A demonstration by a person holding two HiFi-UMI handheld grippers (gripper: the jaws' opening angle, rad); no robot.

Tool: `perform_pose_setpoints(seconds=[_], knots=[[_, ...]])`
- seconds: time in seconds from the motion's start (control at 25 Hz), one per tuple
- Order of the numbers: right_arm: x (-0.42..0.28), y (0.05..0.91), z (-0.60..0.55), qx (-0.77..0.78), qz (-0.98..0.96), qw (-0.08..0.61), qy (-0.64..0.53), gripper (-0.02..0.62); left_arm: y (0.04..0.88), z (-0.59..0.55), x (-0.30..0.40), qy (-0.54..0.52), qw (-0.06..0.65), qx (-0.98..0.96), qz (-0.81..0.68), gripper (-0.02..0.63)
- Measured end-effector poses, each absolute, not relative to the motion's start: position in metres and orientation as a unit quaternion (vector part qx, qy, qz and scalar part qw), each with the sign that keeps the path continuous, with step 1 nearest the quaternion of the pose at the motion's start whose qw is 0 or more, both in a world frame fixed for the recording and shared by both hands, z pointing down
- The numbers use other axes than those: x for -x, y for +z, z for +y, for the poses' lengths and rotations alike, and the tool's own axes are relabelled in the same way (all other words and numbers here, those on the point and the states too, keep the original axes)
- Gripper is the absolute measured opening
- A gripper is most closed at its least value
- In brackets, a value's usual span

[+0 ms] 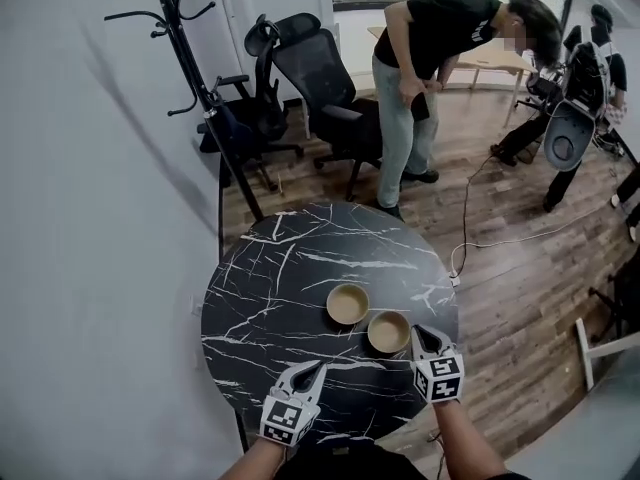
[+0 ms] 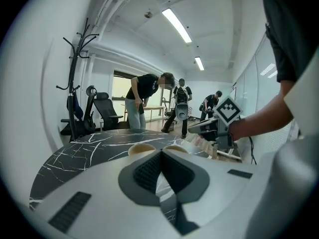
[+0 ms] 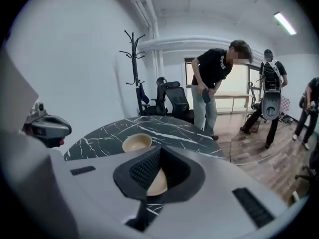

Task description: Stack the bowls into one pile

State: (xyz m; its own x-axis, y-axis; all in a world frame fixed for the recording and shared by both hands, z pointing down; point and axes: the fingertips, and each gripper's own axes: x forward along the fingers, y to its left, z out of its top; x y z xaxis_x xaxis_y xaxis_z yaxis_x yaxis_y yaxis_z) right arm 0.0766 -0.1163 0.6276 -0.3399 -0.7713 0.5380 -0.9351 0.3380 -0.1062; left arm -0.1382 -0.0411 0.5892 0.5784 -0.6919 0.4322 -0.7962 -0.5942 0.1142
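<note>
Grey ribbed jaws of the left gripper (image 2: 160, 156) were pressed together with nothing between them, held over the near edge of the counter (image 1: 262, 268), a round top of black marble with white veins. Over the counter's near right edge, the jaws of the right gripper (image 3: 159, 151) were also closed tip to tip. Nothing was visibly pinched there, though the tan side of a bowl showed through the gap just behind the tips. Whether those tips touched that bowl's rim could not be told.

Each gripper carried a white cube with black square markers, and a bare forearm (image 1: 468, 438) reached over the counter's near edge behind the right one.

Two tan bowls stood upright on the counter, to the right of its middle, side by side but apart and not yet stacked. The nearer bowl (image 1: 388, 332) sat close to the counter's near right edge, right beside the right gripper's tips in the head view. The farther bowl (image 1: 347, 304) sat closer to the counter's middle.

Past the counter's far edge stood a black coat stand (image 1: 200, 78) and two black office chairs (image 1: 322, 78). Beside the chairs, a person (image 1: 430, 58) in a black shirt and jeans bent forward. To the right of the counter, a white cable (image 1: 500, 238) trailed over the wooden floor (image 1: 520, 278). Far off past the counter's right side, another person (image 1: 590, 68) stood among some equipment. A plain white wall (image 1: 90, 228) ran along the counter's left side.
</note>
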Motion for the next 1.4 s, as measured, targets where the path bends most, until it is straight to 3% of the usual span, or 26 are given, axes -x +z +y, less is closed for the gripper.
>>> perform_pose_setpoints(seconds=[0.36, 0.92, 1.16, 1.4], knots=[[-0.065, 0.567, -0.077, -0.552, -0.808, 0.119, 0.166, 0.006, 0.585, -0.049, 0.115, 0.162, 0.144, -0.891, -0.399, 0.011], [-0.055, 0.553, -0.062, -0.575, -0.8, 0.094, 0.145, 0.006, 0.591, -0.069, 0.115, 0.172, 0.146, -0.89, -0.397, 0.011], [-0.044, 0.552, -0.058, -0.579, -0.798, 0.084, 0.145, 0.006, 0.607, -0.083, 0.12, 0.179, 0.2, -0.878, -0.397, 0.011], [-0.025, 0.554, -0.061, -0.569, -0.805, 0.072, 0.15, 0.006, 0.612, -0.105, 0.13, 0.185, 0.21, -0.863, -0.421, 0.011]])
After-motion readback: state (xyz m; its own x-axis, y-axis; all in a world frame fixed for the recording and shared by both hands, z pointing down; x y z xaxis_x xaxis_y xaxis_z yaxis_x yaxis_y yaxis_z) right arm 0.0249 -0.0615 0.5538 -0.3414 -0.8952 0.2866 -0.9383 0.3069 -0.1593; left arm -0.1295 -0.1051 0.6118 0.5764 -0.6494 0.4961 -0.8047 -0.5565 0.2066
